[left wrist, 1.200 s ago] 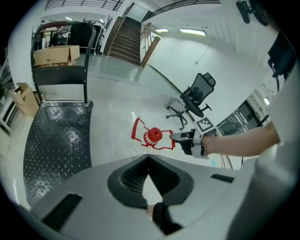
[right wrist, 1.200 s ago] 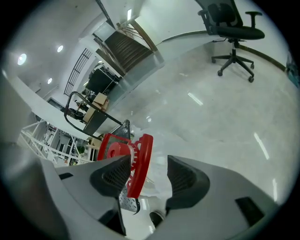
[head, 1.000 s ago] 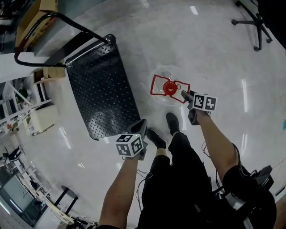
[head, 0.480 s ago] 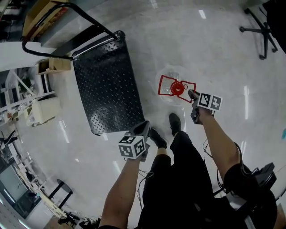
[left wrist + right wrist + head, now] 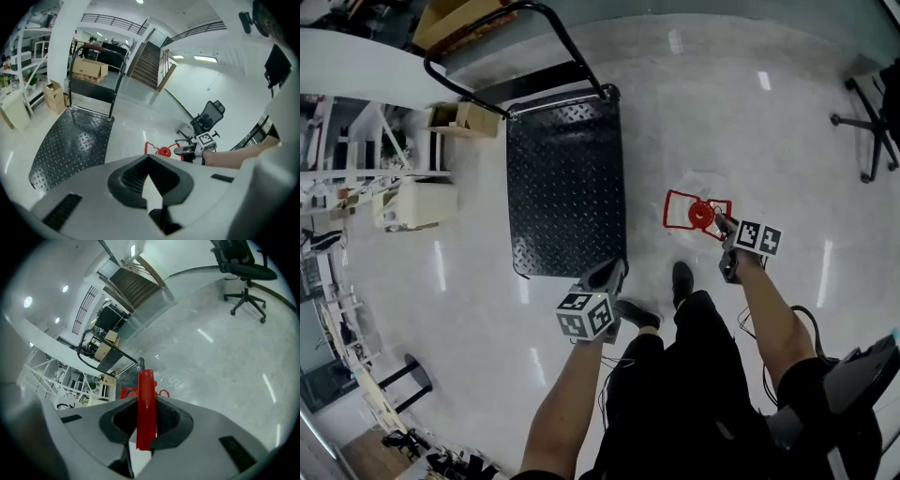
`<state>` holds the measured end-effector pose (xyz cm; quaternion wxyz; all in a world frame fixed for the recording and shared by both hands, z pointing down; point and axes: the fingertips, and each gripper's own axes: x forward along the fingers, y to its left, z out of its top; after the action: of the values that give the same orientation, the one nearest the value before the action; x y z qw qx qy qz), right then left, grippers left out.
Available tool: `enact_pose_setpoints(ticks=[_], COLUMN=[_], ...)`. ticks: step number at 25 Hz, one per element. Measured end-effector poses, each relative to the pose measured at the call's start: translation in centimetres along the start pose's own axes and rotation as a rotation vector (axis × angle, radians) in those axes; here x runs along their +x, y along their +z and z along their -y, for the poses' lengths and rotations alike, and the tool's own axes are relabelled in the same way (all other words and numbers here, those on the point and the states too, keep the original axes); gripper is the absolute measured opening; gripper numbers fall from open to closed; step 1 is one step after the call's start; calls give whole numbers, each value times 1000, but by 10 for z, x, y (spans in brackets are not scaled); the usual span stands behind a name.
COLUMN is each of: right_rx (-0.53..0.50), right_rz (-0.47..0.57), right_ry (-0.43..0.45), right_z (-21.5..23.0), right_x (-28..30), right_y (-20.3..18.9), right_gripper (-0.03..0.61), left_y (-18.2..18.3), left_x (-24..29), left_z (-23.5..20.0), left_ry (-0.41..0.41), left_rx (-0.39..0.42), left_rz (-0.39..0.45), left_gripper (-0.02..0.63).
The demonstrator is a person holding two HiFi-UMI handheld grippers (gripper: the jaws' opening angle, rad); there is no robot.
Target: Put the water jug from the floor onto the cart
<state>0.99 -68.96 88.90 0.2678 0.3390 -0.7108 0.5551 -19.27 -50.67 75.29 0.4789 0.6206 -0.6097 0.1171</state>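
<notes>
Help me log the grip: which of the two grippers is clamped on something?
The right gripper: its jaws have just closed on the red handle of the water jug. The left gripper has its jaws together on nothing.

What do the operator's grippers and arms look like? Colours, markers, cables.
Both alike: the left gripper and right gripper have grey bodies with black pads, each carrying a white cube with black square markers. The forearms are bare, no sleeves showing. Thin dark cables trail beside each arm.
</notes>
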Motion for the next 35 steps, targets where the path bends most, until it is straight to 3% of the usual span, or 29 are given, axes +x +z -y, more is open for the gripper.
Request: enact_pose_setpoints(ticks=[8,16,26,35], right_rx=[-51,-144,-318,-387], right_rz=[33,32,-61,-169], right_ry=[111,218,351,412], right_z=[-91,-226,-405,-522], right_x=[-65,-94,-68,-16], right_y=[9,-5,-93,-198], right_gripper=[60,60,60,58], left_y=[24,45,17,-37], left_x=[-102,-228,-372,-476], left_z=[-2,-35,-102,-165], left_ry=[43,114,215,307], left_rx=[47,77,43,-14], left_rz=[202,416,598,697], left_gripper=[-8,-8,-8,-8])
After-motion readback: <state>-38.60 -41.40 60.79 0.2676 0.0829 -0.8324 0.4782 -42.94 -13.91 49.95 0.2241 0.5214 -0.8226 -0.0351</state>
